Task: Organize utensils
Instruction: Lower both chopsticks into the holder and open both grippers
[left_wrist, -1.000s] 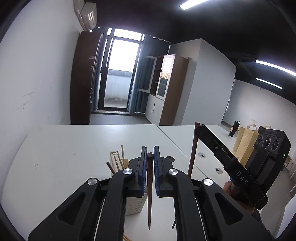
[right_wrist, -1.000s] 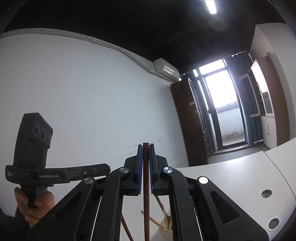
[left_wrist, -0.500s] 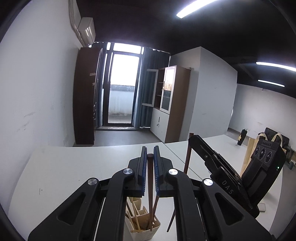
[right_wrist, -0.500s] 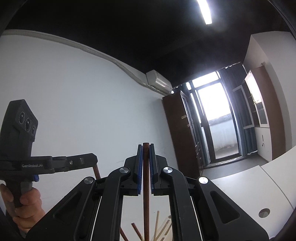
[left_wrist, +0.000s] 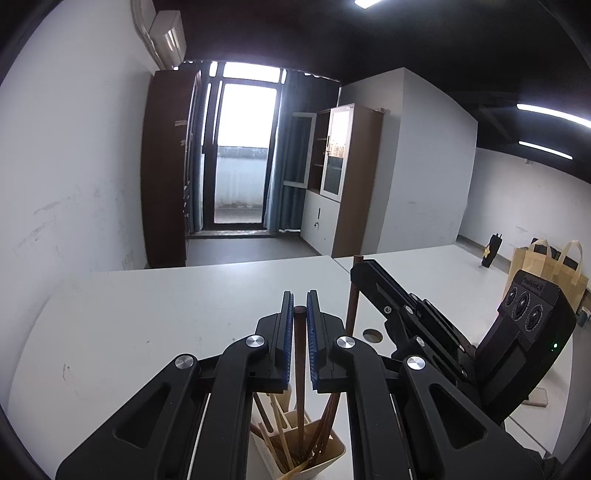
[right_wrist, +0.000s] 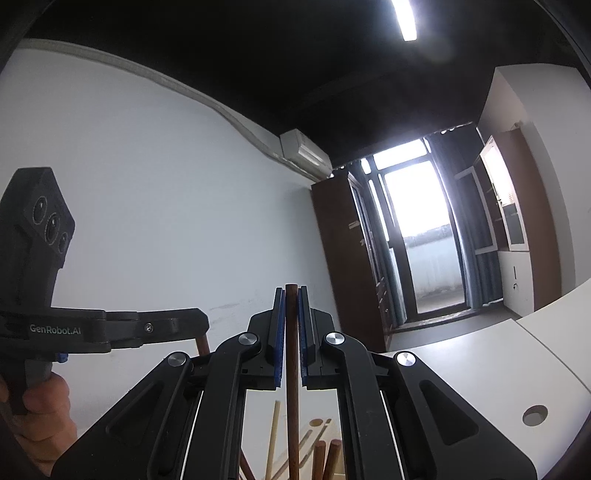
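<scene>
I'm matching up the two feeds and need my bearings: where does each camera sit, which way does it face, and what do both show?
Left wrist view: sits on the left tool, faces slightly down over the white table toward the balcony door; shows its fingers shut on a dark chopstick above the holder, plus the right tool.
Right wrist view: sits on the right tool, faces slightly upward at the wall; shows its own chopstick, the left tool and a hand.
Shared: door, air conditioner, table.

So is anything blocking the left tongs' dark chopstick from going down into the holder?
Nothing blocks it. The dark chopstick in the left tongs already dips into the utensil holder, among the sticks standing there, with free room around it.
</scene>
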